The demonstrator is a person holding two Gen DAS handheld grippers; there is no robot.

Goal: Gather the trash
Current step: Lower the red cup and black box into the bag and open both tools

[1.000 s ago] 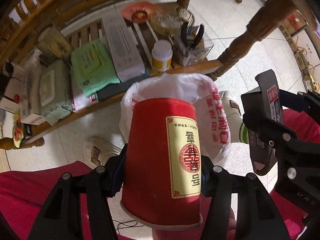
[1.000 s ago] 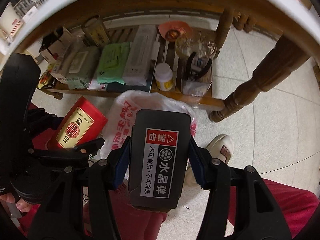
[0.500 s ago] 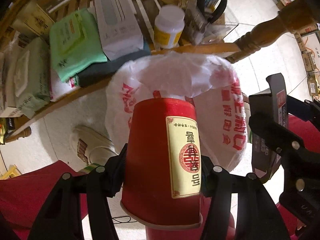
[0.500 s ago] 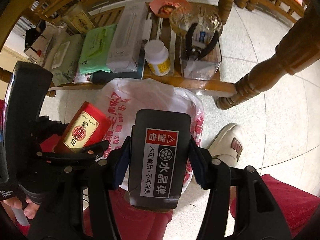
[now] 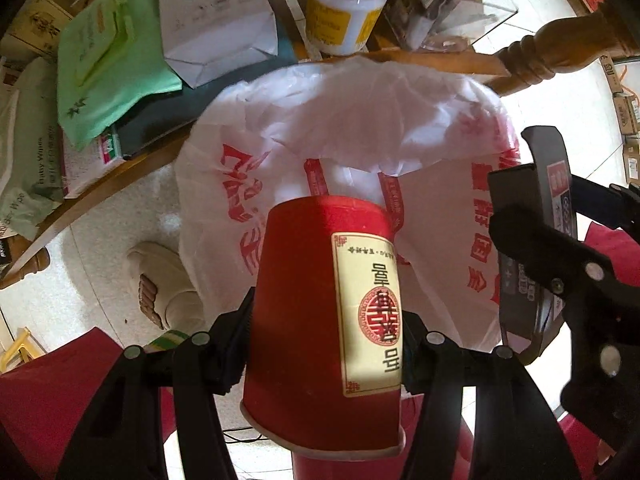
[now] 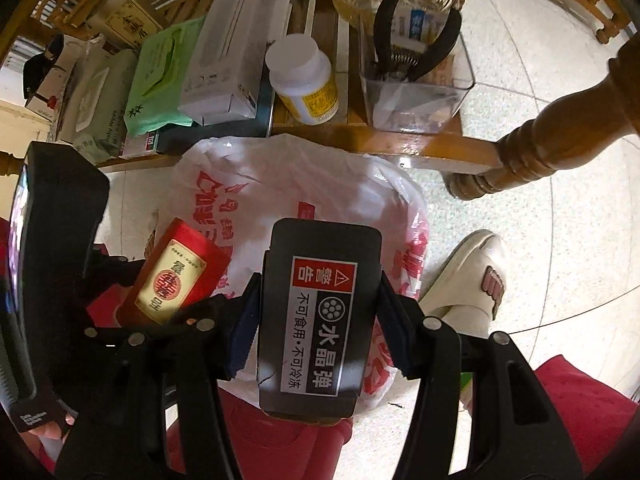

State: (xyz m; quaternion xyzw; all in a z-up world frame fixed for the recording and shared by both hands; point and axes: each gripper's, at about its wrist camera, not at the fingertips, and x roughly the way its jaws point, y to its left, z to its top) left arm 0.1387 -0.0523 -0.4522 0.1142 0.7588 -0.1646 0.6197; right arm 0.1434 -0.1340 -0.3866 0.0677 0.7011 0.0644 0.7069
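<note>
My left gripper is shut on a red paper cup with a cream label, held upside down just above the open white plastic bag with red print. My right gripper is shut on a black box with a red warning label, also over the bag. The cup also shows at the left of the right wrist view, and the black box at the right of the left wrist view.
Behind the bag a low wooden shelf holds a white pill bottle, a clear box with pliers, a white carton and green wipes. A turned table leg stands at the right. Slippers and red trousers are below.
Both grippers have moved forward and down toward the bag, which now looms larger under the cup and the box. Both grips are unchanged.
</note>
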